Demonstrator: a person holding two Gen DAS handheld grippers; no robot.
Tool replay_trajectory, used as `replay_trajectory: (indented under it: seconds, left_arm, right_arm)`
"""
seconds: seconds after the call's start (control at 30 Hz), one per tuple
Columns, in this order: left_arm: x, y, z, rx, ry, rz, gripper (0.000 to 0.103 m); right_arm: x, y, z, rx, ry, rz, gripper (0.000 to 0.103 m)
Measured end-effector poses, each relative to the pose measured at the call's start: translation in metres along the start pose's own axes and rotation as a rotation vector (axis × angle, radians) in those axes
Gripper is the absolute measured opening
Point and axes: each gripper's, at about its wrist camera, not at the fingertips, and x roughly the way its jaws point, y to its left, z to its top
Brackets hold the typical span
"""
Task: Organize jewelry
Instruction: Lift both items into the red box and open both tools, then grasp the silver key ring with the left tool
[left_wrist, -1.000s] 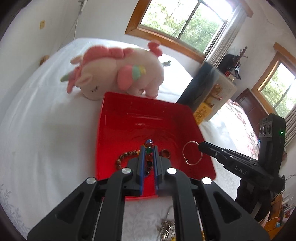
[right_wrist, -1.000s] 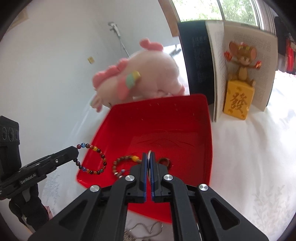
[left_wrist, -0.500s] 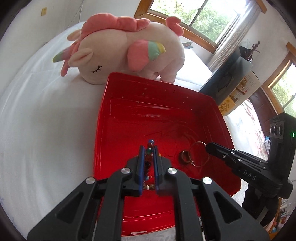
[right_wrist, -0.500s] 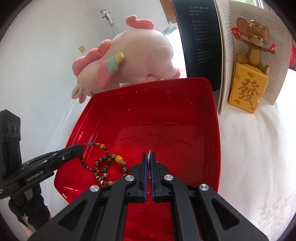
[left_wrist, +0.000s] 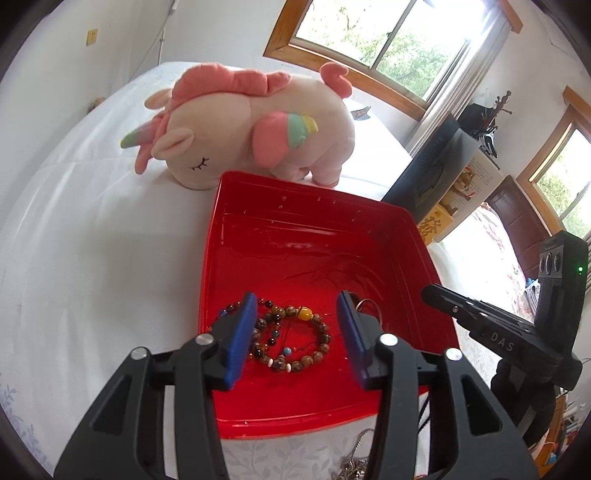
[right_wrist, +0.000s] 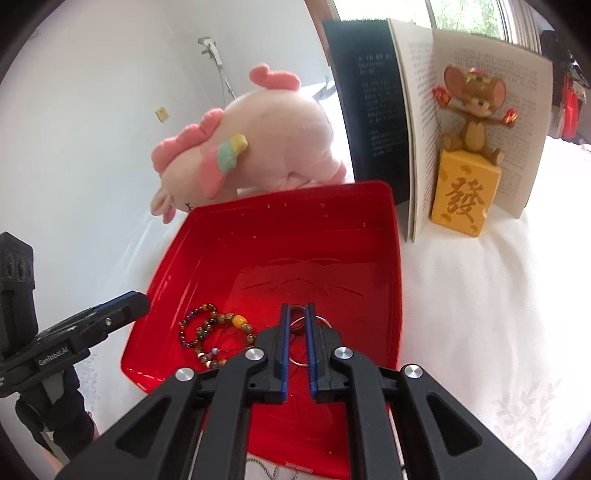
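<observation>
**Two pieces down in the red tray, a chain waiting outside it**

The left gripper (left_wrist: 295, 325) hangs above the tray's near-left part with its jaws spread wide and nothing between them. Directly below the gap lie the beaded bracelets (left_wrist: 291, 338), a brown loop with one amber bead overlapping a darker multicoloured loop, resting flat on the floor of the red tray (left_wrist: 295, 221).

The right gripper (right_wrist: 296, 332) is over the near-right part of the tray, its jaws parted only narrowly. The metal ring (right_wrist: 300, 325) lies between and just under the blue pads (right_wrist: 283, 332); whether the pads touch it cannot be told, though the gap looks wider than the ring's wire, so it seems to be free.

Just outside the tray's near edge, on the white cloth, a silver chain (left_wrist: 354, 463) shows below the right-hand finger of the left gripper. It appears to be the next piece to collect. It lies behind and beneath both grippers, toward the person, so either must pull back from the tray and drop down. The left gripper, already wide, seems better placed. The chain's run is mostly hidden.
</observation>
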Motion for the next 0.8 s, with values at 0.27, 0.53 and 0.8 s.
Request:
replay_trajectory:
  seconds: [0.27,0.53,0.8]
  left_arm:
    - [-0.029,-0.015,-0.010,0.036,-0.022,0.046,0.047]
    - [-0.057,-0.020,-0.055,0.095,0.030,0.095,0.048]
    - [-0.064,-0.007,-0.139,0.120,0.168,0.068,0.046]
  right_arm:
    - [-0.021,0.007,-0.004,-0.002,-0.007,0.000,0.009]
    - [-0.043,0.014,-0.040,-0.030,0.027,0.003,0.009]
    - [-0.063,0.010,-0.101,-0.034,0.082,0.019,0.010]
